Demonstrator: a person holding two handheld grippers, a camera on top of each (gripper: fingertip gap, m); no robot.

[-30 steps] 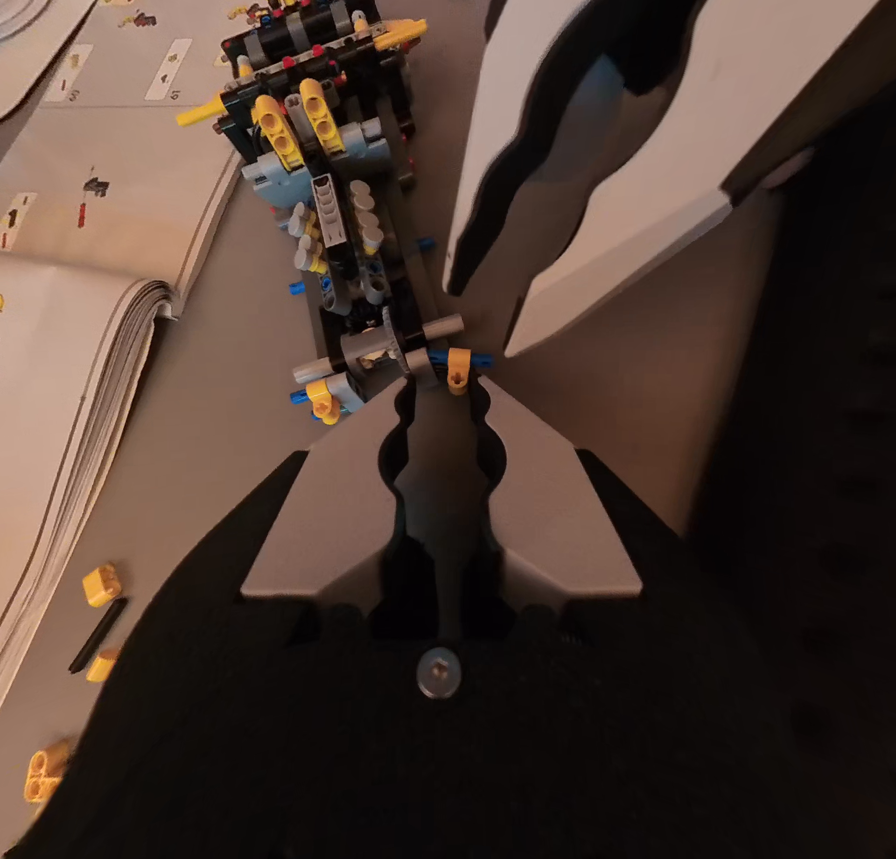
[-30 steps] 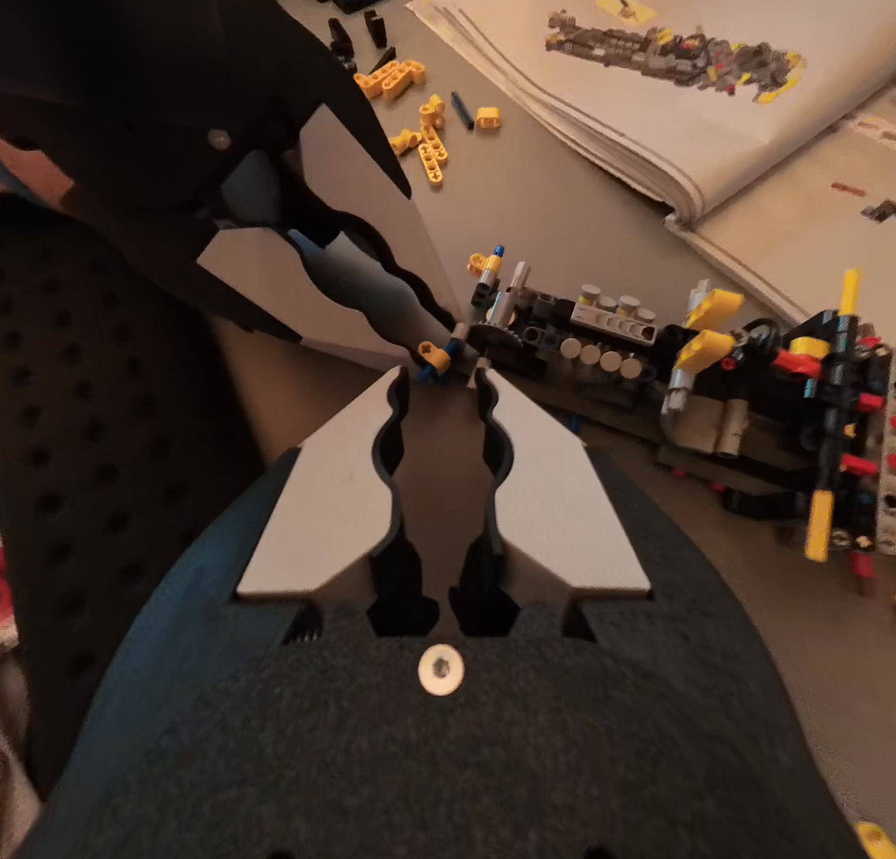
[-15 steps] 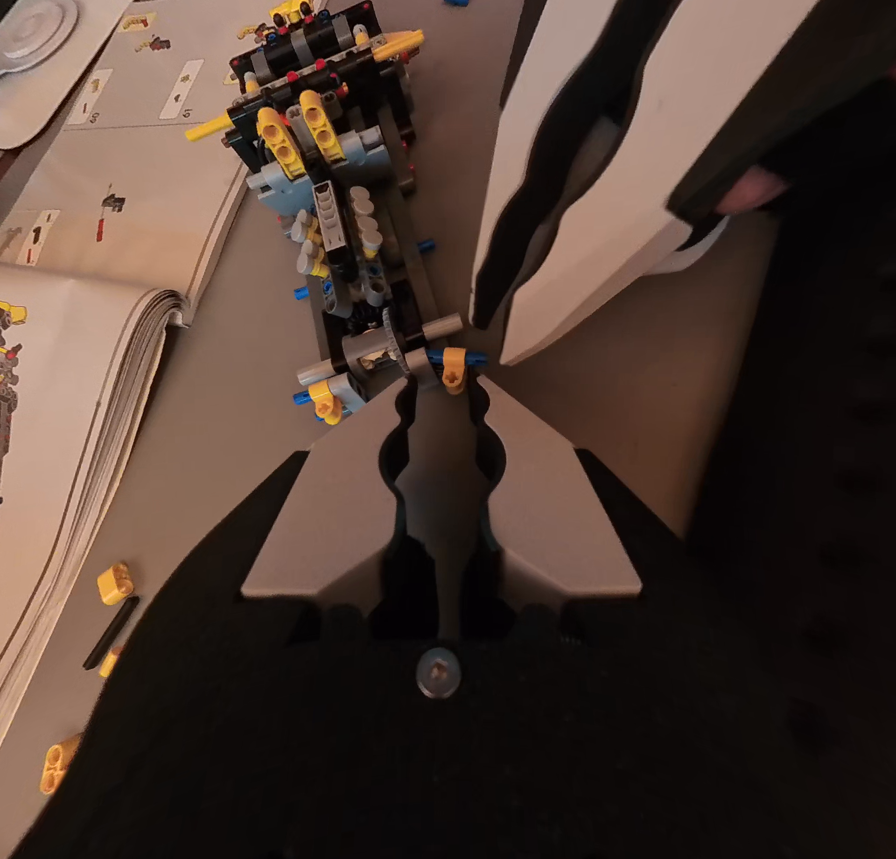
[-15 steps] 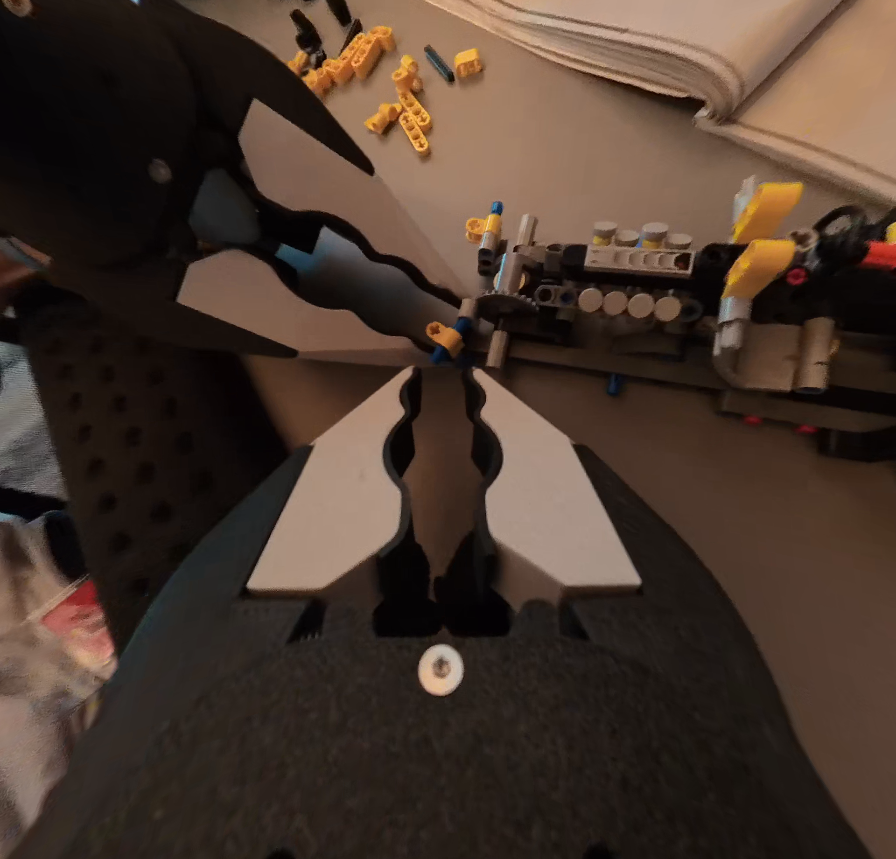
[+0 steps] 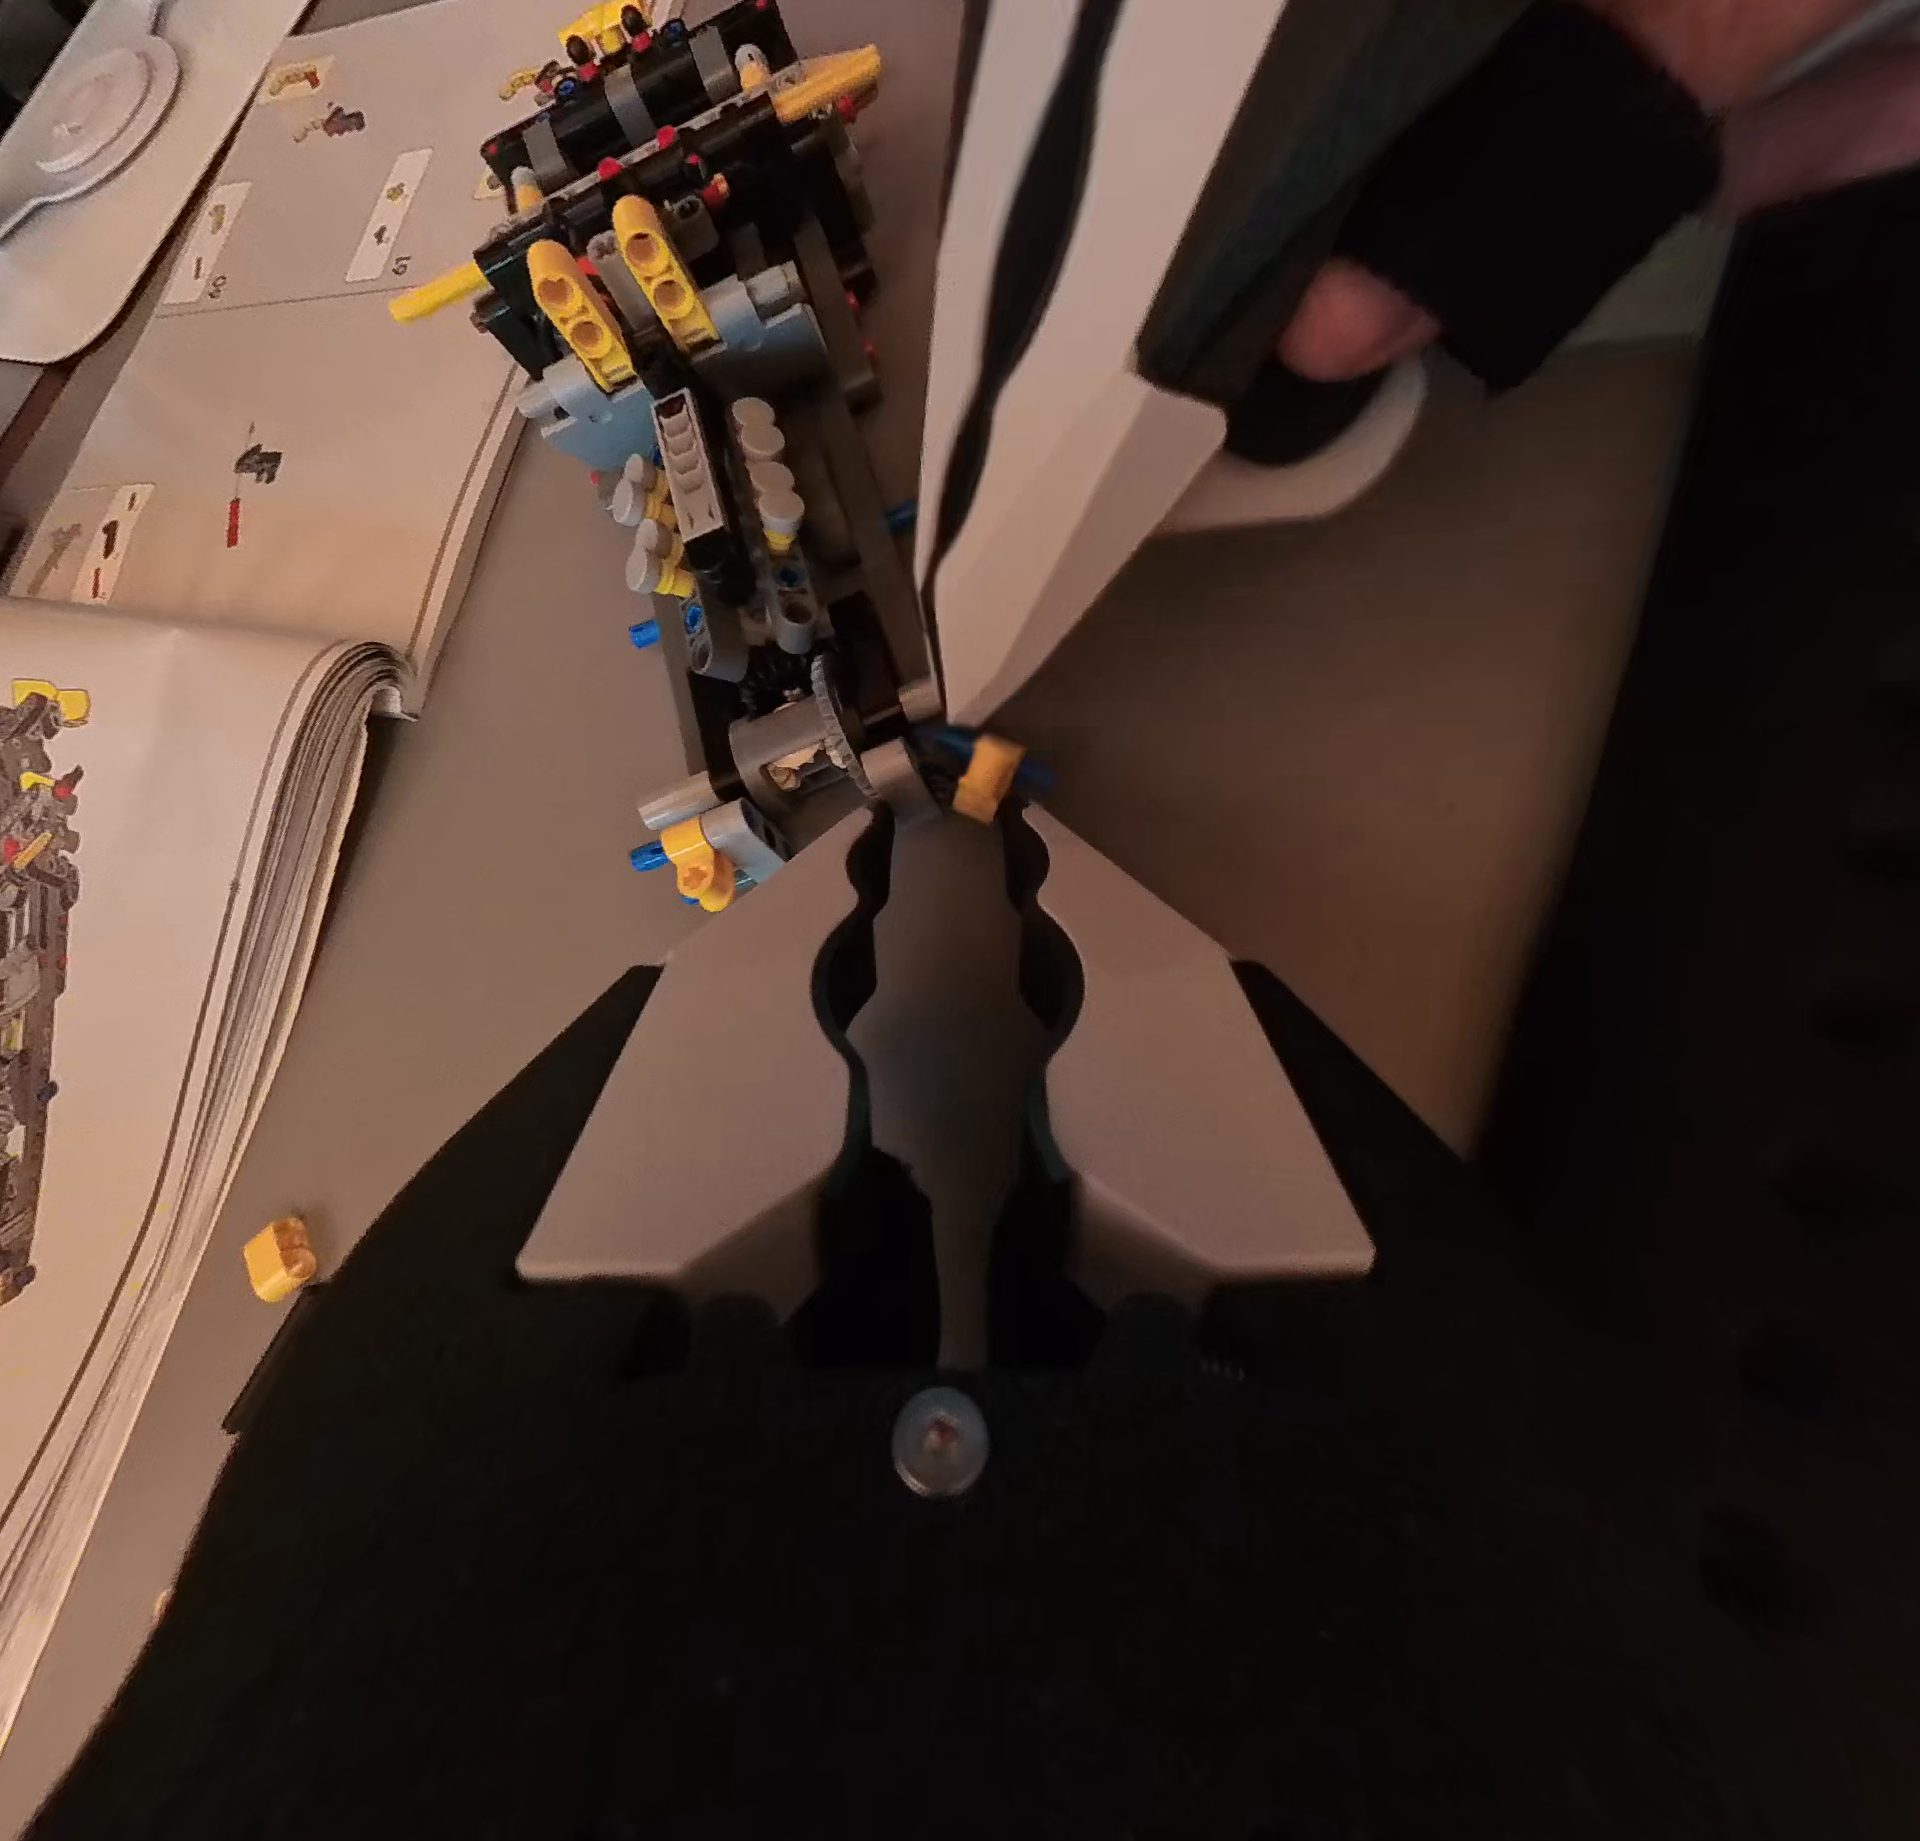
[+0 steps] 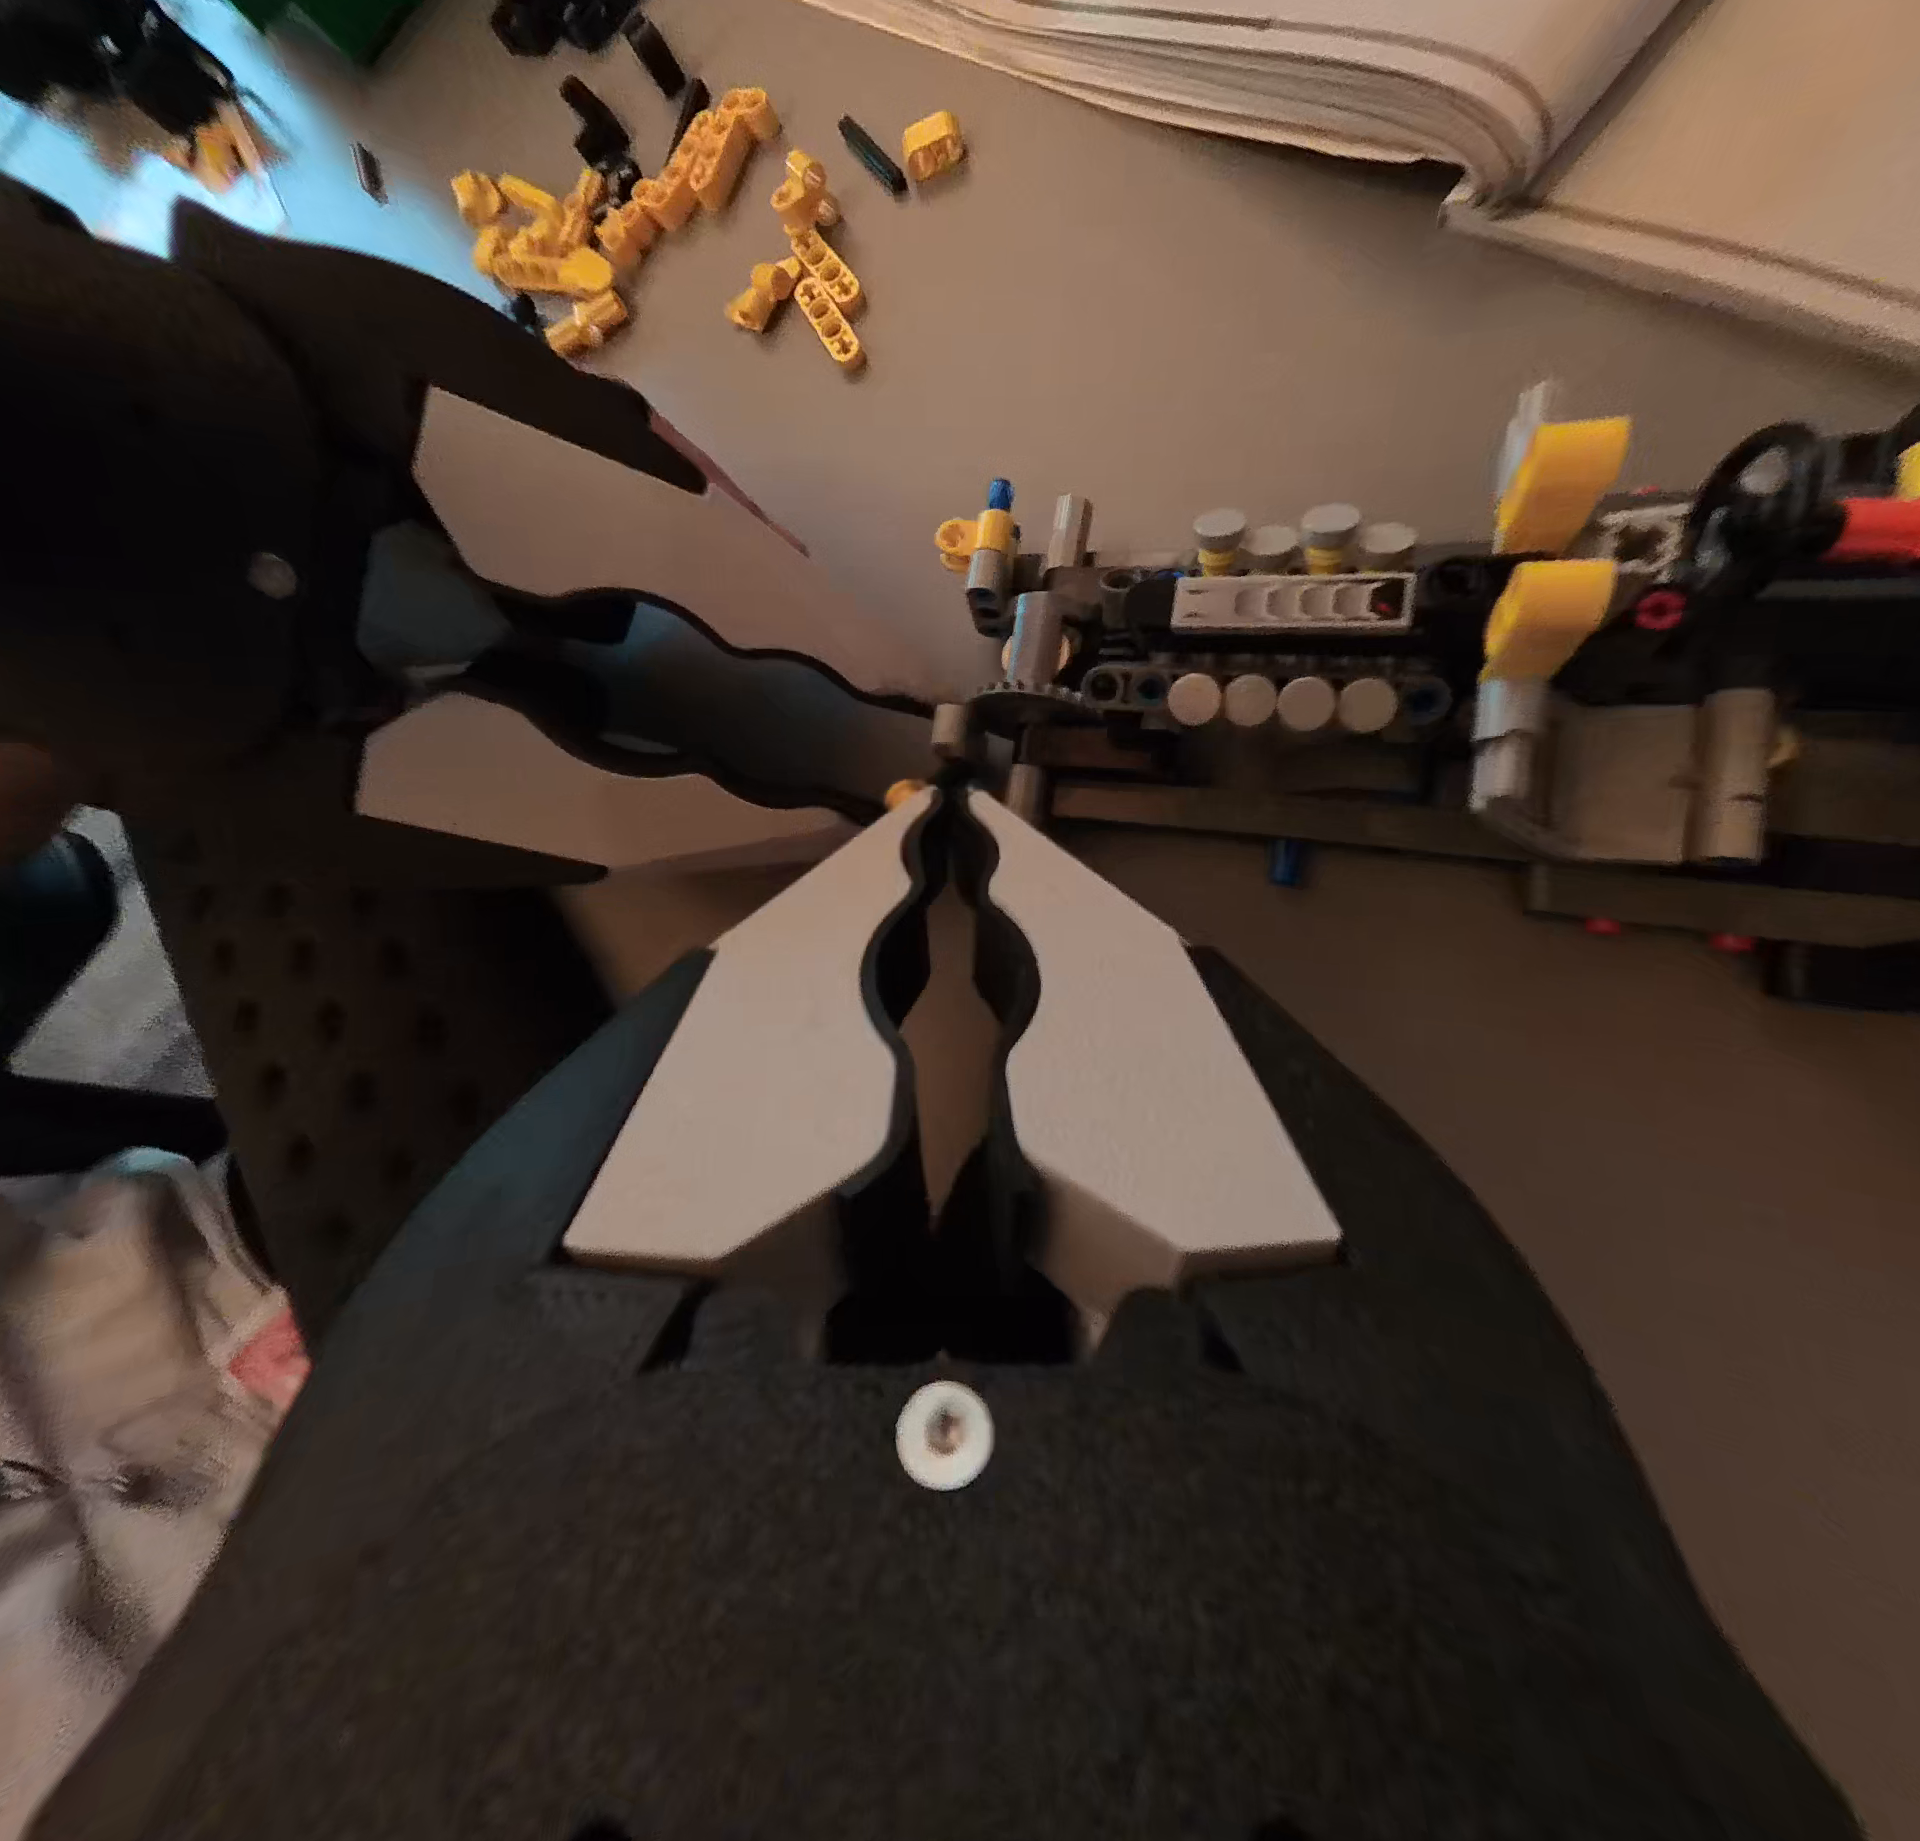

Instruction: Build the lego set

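**Both grippers meet at the near end of the model**

Far left, the thick open instruction booklet (image 5: 156, 856) lies on the grey-brown tabletop (image 5: 1299, 752), a loose yellow connector brick (image 5: 278, 1259) beside it. Centre, the long black, grey and yellow Technic model (image 5: 717, 461) rests on the table. The left gripper (image 5: 945, 830) sits at its near end, fingers parted a little around the small yellow-and-blue pin piece (image 5: 987, 775); whether they grip it, cannot tell. To the right, the right gripper (image 6: 951, 804) comes in, fingertips nearly together at that same end of the model; what they pinch is hidden.
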